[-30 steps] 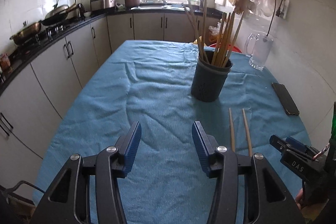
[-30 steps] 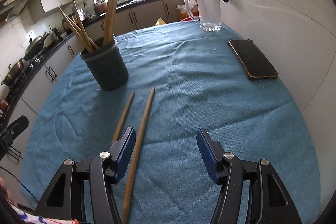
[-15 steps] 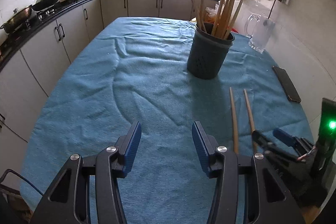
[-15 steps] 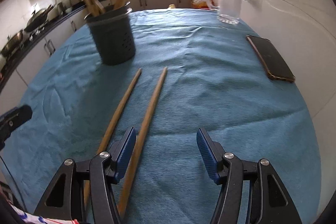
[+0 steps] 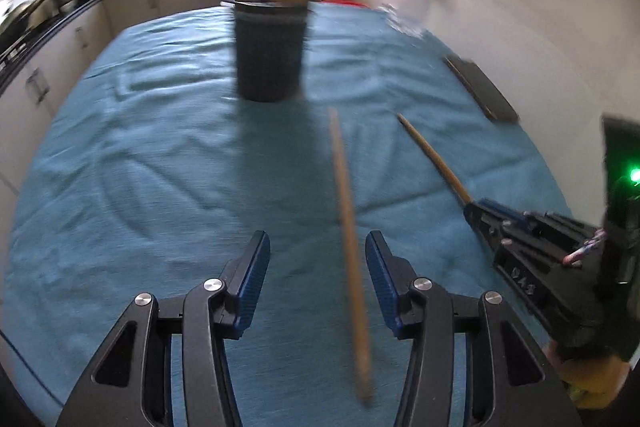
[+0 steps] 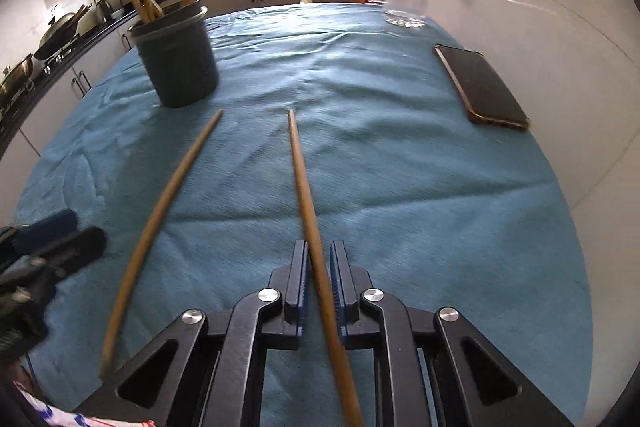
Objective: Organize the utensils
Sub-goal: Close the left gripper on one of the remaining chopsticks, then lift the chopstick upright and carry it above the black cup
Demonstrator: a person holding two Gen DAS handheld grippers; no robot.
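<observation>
Right claw [image 6: 319,285]: closed on chopstick [image 6: 306,195], thick end | Left claw [image 5: 316,277]: wide open, straddling second chopstick [image 5: 347,211] on tabletop [image 5: 132,163] | Handling: you grip light, stiff, slippery wood; holder [image 6: 176,57] ahead.

Both wrist views look forward, low and close over the blue-clothed worktop [image 5: 140,187] toward the window. Shared: chopstick holder [image 5: 270,55] [image 6: 176,63], two loose chopsticks [image 5: 348,227] [image 6: 160,211], phone [image 6: 480,89].

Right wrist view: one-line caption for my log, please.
Right gripper shut on one chopstick; second chopstick lies on the blue cloth near the holder.
</observation>
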